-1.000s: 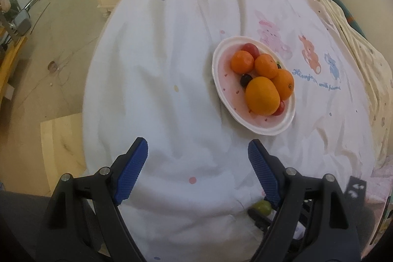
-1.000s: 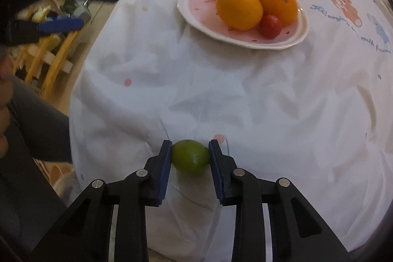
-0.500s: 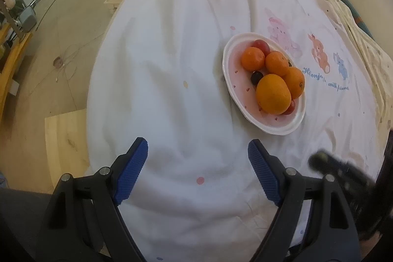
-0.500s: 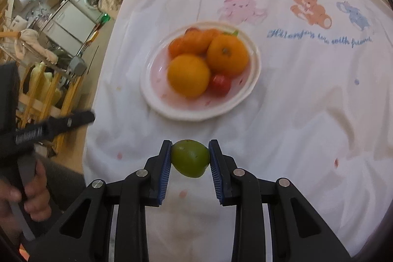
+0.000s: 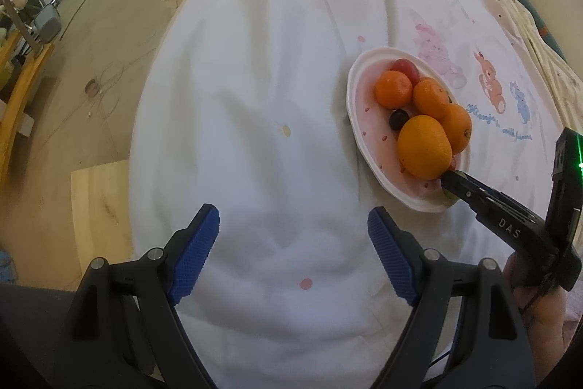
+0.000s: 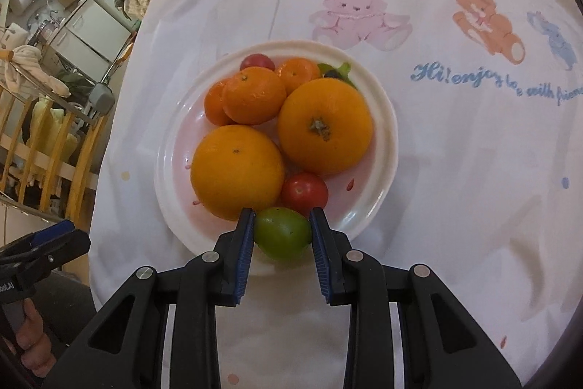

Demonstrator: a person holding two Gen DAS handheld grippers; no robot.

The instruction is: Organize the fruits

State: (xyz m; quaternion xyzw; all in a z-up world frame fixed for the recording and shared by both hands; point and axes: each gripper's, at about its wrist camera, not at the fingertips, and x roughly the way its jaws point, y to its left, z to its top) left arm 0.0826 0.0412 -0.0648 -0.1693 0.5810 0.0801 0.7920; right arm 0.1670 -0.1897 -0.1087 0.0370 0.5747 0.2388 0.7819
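A white plate (image 6: 382, 119) holds several oranges (image 6: 237, 172), two red fruits (image 6: 304, 192) and a dark berry. My right gripper (image 6: 281, 236) is shut on a small green fruit (image 6: 282, 234) and holds it over the plate's near rim, beside the red fruit. In the left wrist view the plate (image 5: 359, 119) lies to the right, and the right gripper (image 5: 452, 188) reaches in at its near edge. My left gripper (image 5: 293, 246) is open and empty over the white cloth, left of and nearer than the plate.
The table wears a white cloth (image 5: 255, 97) with printed cartoon animals (image 6: 359, 11) and blue lettering beyond the plate. The table edge falls away on the left to a floor (image 5: 91, 42) with a wooden board (image 5: 98, 206) and furniture.
My right gripper has carried the green fruit forward from the cloth to the plate's near rim. The left gripper has stayed open and shifted slightly.
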